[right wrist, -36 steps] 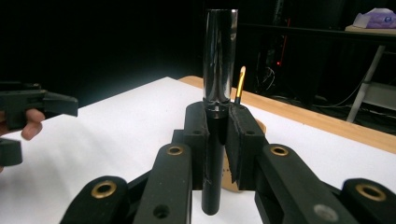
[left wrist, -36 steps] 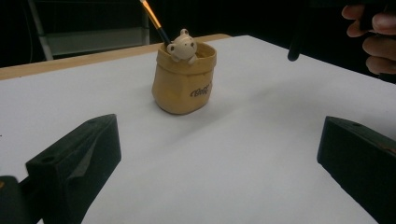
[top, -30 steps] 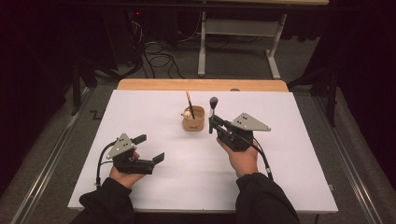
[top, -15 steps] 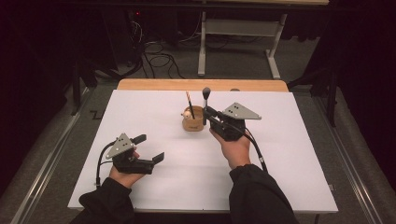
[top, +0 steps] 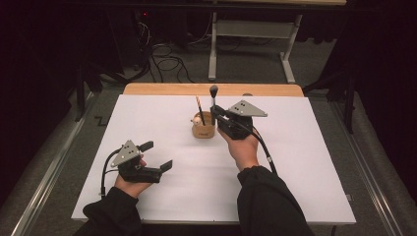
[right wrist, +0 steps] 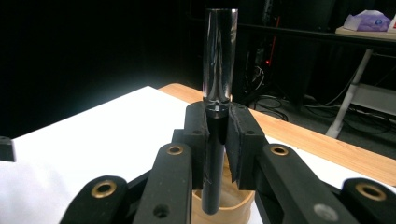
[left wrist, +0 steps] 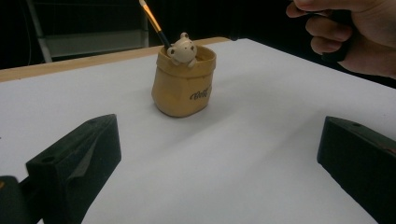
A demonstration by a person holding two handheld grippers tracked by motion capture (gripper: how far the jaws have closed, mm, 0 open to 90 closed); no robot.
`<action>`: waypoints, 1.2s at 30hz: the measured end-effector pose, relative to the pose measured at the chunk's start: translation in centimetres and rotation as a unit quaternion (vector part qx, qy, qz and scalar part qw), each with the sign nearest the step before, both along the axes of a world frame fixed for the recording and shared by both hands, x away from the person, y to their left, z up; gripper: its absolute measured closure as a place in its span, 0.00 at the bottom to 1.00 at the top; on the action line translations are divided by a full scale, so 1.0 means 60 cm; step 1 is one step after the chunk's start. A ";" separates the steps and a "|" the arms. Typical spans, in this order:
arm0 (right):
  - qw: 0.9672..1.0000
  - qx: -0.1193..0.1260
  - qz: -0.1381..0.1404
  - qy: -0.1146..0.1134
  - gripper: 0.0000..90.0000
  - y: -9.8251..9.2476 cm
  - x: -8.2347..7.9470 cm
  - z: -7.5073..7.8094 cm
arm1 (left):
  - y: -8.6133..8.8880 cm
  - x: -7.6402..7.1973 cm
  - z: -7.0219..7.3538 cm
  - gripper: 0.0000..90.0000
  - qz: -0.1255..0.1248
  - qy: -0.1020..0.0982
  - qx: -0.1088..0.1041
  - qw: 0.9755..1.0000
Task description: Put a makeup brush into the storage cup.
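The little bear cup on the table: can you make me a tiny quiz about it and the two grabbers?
1. True or false: the right gripper is shut on a makeup brush held upright over the bear cup.
2. What already stands in the cup? A) a paintbrush B) a spoon C) scissors
3. Fill in: the left gripper has its jaws ____ above the white table.

Key:
1. True.
2. A, the paintbrush.
3. open.

We saw a tan pot (left wrist: 183, 84) with dark lettering and a cream bear figure (left wrist: 182, 48) at its rim; white table (top: 295, 167) beneath it, black grippers.
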State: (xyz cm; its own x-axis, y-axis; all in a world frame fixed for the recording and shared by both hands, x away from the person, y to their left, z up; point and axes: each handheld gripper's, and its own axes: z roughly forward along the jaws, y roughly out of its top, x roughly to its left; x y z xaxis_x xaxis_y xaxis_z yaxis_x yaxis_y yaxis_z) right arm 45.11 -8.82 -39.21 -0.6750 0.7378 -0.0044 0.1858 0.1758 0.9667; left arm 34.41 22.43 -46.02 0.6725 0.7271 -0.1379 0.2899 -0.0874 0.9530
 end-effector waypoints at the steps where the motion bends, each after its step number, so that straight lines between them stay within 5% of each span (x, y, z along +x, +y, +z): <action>1: 1.000 0.001 -0.002 0.000 0.90 0.001 0.004 -0.001 | 0.000 0.000 0.000 0.00 0.000 0.000 0.000 1.000; 36: 0.999 0.007 -0.025 0.040 0.90 0.019 0.072 -0.061 | 0.003 0.003 -0.002 0.00 0.001 0.003 -0.004 1.000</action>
State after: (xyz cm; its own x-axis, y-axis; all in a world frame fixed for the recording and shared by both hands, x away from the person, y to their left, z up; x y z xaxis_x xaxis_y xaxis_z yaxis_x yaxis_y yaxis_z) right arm 49.41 -7.66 -42.85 -0.6348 0.7704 0.0592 0.2709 0.1501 0.9508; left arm 34.60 22.59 -46.14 0.6705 0.7271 -0.1479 0.2956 -0.0790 0.9520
